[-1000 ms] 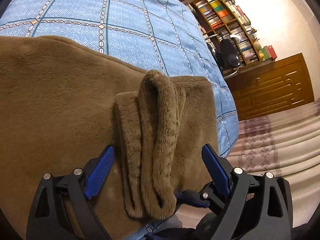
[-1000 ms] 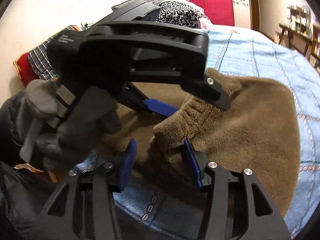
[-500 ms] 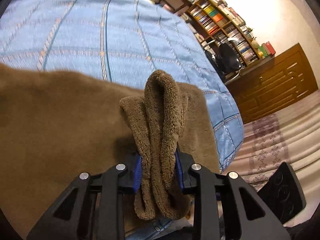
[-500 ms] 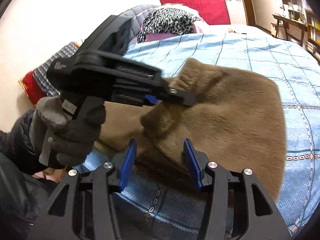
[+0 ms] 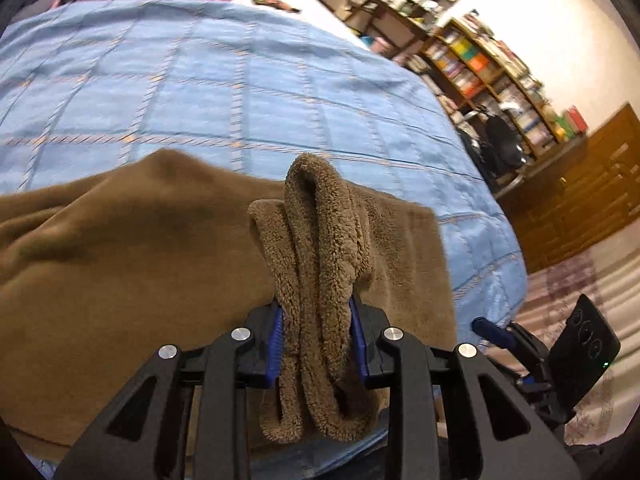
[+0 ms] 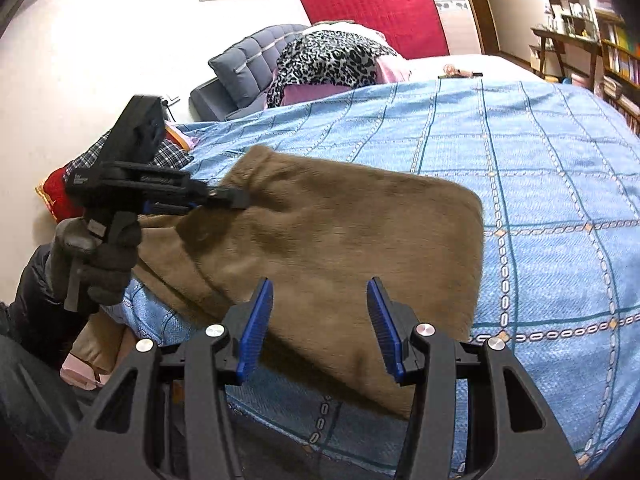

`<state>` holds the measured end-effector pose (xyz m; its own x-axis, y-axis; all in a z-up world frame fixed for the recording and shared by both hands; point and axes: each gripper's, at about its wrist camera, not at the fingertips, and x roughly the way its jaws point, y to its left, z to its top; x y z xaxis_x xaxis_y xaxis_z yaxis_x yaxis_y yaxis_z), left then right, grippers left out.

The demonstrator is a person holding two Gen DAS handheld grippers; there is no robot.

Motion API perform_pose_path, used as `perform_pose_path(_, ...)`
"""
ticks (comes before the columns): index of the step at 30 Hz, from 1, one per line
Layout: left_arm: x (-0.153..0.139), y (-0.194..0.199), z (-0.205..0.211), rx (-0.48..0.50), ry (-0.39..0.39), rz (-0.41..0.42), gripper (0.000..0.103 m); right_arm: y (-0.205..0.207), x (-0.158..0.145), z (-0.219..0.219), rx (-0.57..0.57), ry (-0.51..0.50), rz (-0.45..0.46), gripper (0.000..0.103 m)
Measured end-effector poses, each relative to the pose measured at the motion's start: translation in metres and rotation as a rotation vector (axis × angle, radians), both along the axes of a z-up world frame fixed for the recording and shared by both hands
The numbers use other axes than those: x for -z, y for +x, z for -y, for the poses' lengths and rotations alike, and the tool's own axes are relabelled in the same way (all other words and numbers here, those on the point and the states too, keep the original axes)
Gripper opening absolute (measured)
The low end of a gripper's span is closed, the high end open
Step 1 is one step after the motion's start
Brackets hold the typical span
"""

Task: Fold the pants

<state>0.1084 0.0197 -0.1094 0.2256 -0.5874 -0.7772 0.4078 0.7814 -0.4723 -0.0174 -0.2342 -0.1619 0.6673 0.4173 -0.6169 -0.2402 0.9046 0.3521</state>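
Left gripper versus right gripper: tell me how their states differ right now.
The left gripper is clamped on a bunched fold of the brown pants; the right gripper stands open, holding nothing. The left gripper's pads press fleece from both sides; the right gripper's pads have a clear gap, with pants only behind them. Both have black frames and blue pads.

Matt, fuzzy brown fleece pants [image 5: 320, 240]
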Motion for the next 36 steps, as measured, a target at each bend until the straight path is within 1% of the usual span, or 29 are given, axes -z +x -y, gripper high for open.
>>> perform_pose_path(3,0.012,0.003,-0.019,-0.036,0.011,-0.021,0.028,-0.001,0.005,-0.010,0.001,0.000,-0.016,0.051)
perform_pose_path(7,0.020,0.005,-0.040,-0.072,0.006,-0.034,0.028,0.012,0.004,-0.017,0.003,-0.016,-0.030,0.051)
perform_pose_path(12,0.023,0.011,-0.057,-0.115,0.023,-0.015,0.028,0.026,0.008,-0.026,0.012,-0.027,-0.035,0.051)
perform_pose_path(15,0.023,0.014,-0.068,-0.145,0.023,-0.010,0.028,0.038,0.018,-0.031,0.013,-0.035,-0.060,0.051)
perform_pose_path(16,0.026,0.015,-0.071,-0.156,0.035,-0.007,0.028,0.040,0.023,-0.032,0.013,-0.039,-0.071,0.051)
perform_pose_path(17,0.027,0.016,-0.071,-0.160,0.046,-0.004,0.031,0.044,0.033,-0.033,0.009,-0.047,-0.091,0.051)
perform_pose_path(19,0.035,0.018,-0.069,-0.178,0.113,0.006,0.038,0.048,0.047,-0.036,0.012,-0.075,-0.119,0.051)
perform_pose_path(21,0.038,0.018,-0.068,-0.193,0.164,0.023,0.052,0.047,0.057,-0.039,0.008,-0.111,-0.114,0.051)
perform_pose_path(23,0.036,0.015,-0.070,-0.202,0.175,0.046,0.058,0.047,0.060,-0.041,0.006,-0.128,-0.107,0.051)
perform_pose_path(26,0.024,0.010,-0.076,-0.244,0.195,0.105,0.061,0.048,0.061,-0.040,0.009,-0.117,-0.113,0.051)
perform_pose_path(29,0.009,0.005,-0.080,-0.284,0.192,0.154,0.061,0.048,0.061,-0.038,0.014,-0.105,-0.117,0.051)
perform_pose_path(32,-0.008,-0.004,-0.077,-0.288,0.161,0.208,0.061,0.047,0.060,-0.038,0.017,-0.104,-0.118,0.051)
perform_pose_path(36,-0.018,-0.016,-0.052,-0.204,0.075,0.239,0.061,0.047,0.059,-0.037,0.023,-0.095,-0.120,0.051)
